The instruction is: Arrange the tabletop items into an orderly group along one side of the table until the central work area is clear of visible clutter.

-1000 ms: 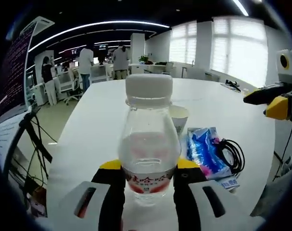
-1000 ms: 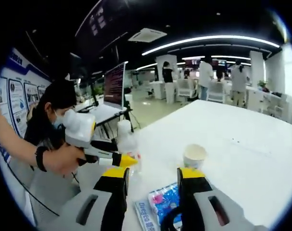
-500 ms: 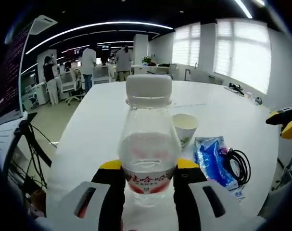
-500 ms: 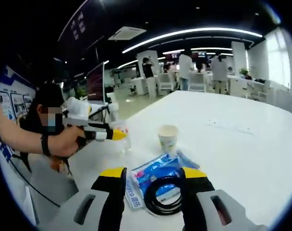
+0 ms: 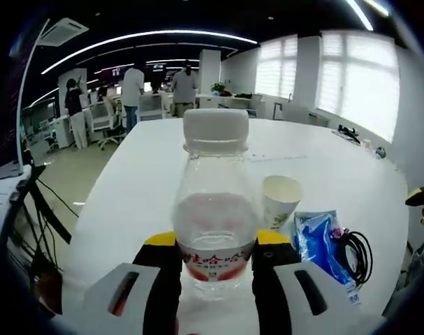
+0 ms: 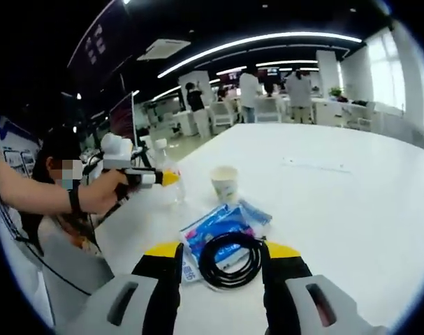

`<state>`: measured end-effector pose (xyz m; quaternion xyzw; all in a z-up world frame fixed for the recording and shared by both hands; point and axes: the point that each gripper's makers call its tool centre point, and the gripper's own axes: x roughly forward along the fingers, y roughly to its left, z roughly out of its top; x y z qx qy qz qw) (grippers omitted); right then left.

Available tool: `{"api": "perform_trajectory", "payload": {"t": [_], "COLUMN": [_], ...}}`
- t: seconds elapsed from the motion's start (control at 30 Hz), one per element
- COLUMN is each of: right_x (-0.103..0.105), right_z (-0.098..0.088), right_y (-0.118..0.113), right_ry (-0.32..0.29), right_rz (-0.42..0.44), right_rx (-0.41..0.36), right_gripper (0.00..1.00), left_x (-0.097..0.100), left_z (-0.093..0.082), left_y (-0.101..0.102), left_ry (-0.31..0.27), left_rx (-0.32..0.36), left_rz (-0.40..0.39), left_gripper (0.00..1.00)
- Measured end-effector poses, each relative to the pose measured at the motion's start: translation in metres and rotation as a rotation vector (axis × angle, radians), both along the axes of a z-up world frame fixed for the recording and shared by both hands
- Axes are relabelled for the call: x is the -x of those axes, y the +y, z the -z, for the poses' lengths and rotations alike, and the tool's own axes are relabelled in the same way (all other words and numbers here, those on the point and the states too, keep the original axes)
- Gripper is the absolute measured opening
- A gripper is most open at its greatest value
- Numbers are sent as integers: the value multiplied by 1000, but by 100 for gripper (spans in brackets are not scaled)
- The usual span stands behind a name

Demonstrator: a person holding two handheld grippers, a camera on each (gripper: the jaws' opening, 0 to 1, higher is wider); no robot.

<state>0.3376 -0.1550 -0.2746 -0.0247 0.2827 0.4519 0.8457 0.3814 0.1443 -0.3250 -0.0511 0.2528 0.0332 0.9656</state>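
Note:
My left gripper (image 5: 215, 246) is shut on a clear water bottle (image 5: 215, 202) with a white cap and a red label, held upright over the white table (image 5: 149, 188). A paper cup (image 5: 281, 199), a blue packet (image 5: 319, 239) and a coiled black cable (image 5: 356, 249) lie to its right. In the right gripper view, my right gripper (image 6: 222, 251) stands open with the cable coil (image 6: 230, 259) lying between its yellow jaw tips, partly on the blue packet (image 6: 213, 227). Beyond are the cup (image 6: 225, 183) and the left gripper (image 6: 154, 179) with the bottle (image 6: 172, 180).
The person (image 6: 54, 202) holding the grippers stands at the table's left edge. A small flat white item (image 6: 316, 166) lies farther along the table. Desks, chairs and several people (image 5: 159, 87) are in the background. A stand with cables (image 5: 37, 209) is off the table's left side.
The right gripper has come forward so the cable coil now lies between its jaws. The left gripper still holds the bottle, and its view has swung slightly left.

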Motion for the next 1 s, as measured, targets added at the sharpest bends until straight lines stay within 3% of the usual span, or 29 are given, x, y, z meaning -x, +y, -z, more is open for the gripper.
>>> {"api": "perform_trajectory", "payload": {"t": [0.57,0.63,0.73,0.87,1.0], "right_x": [-2,-2,-4,-7,-9], "right_z": [2,-1,-4,-11,-9], "right_y": [-29,-28,-27,-26,-29], "right_ry": [16,14,8,41,37], "right_rz": [67,67,63,96,111], "right_rx": [8,-2,-20,-94,-83], "right_gripper": [43,44,45,45,44], "left_x": [-20,-19,-23,-25,-28], "left_z": [9,13,16,15,17], "left_y": [-12,-13,-8,-13,-10], "left_ry": [2,15,-11,-17,-35], "left_rx": [-9,-18,-34,-61,-55], "left_rz": [11,1,-14,-15,-50], "left_gripper": [38,38,38,39,39]}}
